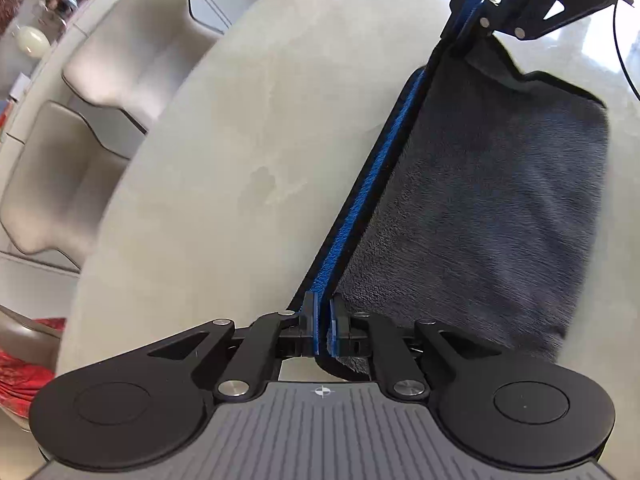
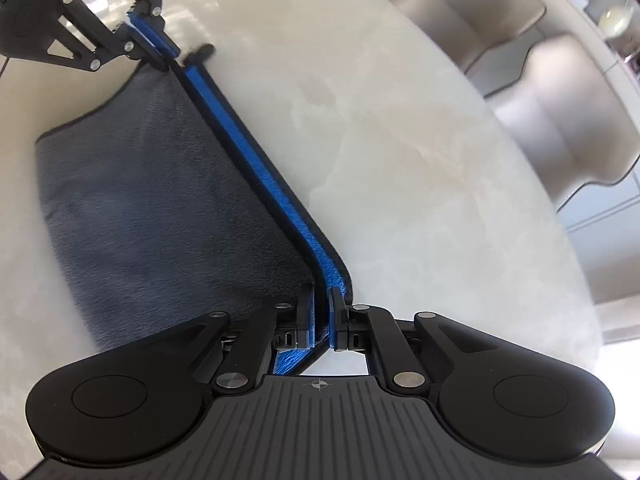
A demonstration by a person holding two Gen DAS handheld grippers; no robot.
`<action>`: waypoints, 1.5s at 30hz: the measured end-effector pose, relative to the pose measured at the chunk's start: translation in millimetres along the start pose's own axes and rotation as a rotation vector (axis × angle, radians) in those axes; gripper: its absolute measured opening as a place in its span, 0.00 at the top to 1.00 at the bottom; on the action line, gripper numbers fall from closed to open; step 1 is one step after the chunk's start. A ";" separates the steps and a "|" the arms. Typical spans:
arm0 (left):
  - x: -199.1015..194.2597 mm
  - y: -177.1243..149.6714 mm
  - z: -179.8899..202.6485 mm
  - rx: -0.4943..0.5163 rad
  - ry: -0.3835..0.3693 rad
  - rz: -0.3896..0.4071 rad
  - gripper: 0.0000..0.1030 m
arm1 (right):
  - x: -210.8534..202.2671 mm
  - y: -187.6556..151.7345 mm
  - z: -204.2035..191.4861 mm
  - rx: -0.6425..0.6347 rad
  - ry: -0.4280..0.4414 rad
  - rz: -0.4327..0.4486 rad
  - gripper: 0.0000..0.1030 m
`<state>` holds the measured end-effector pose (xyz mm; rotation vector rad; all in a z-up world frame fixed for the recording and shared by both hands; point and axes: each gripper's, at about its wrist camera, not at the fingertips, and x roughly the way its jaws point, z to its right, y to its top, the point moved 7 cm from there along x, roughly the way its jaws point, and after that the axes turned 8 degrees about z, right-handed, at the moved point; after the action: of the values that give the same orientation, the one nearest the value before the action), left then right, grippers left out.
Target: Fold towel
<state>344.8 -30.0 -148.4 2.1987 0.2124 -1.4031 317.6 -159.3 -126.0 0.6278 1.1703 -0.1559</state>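
A towel, dark grey on one side [image 1: 480, 200] and blue on the other [image 2: 256, 160], hangs folded over a round pale marble table [image 1: 240, 140]. My left gripper [image 1: 323, 320] is shut on one top corner of the towel. My right gripper [image 2: 320, 312] is shut on the other top corner. The top edge is stretched taut between them, raised above the table. Each gripper shows in the other's view: the right gripper [image 1: 480, 12] at the top of the left wrist view, the left gripper [image 2: 148, 36] at the top left of the right wrist view. The towel's lower part drapes down onto the table [image 2: 400, 140].
Two beige padded chairs [image 1: 120, 60] stand beyond the table's far rim, also in the right wrist view [image 2: 560, 120]. A shelf with a pale vase [image 1: 34, 40] runs behind them. Something red [image 1: 24, 372] lies at the lower left.
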 end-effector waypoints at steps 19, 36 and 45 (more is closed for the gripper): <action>-58.1 -65.1 61.1 -0.243 0.008 0.129 0.85 | -39.1 -73.8 -13.1 0.507 -0.041 0.200 0.69; -65.6 -101.8 94.7 -0.539 -0.017 0.081 0.66 | -26.5 -119.6 -62.6 0.960 0.041 0.238 0.61; -53.6 -106.8 99.1 -0.513 0.006 0.007 0.67 | -29.1 -123.1 -66.2 0.815 -0.010 0.187 0.89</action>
<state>199.0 18.9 -170.0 1.7759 0.5047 -1.1768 199.5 -230.8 -162.6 1.4437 1.0083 -0.4867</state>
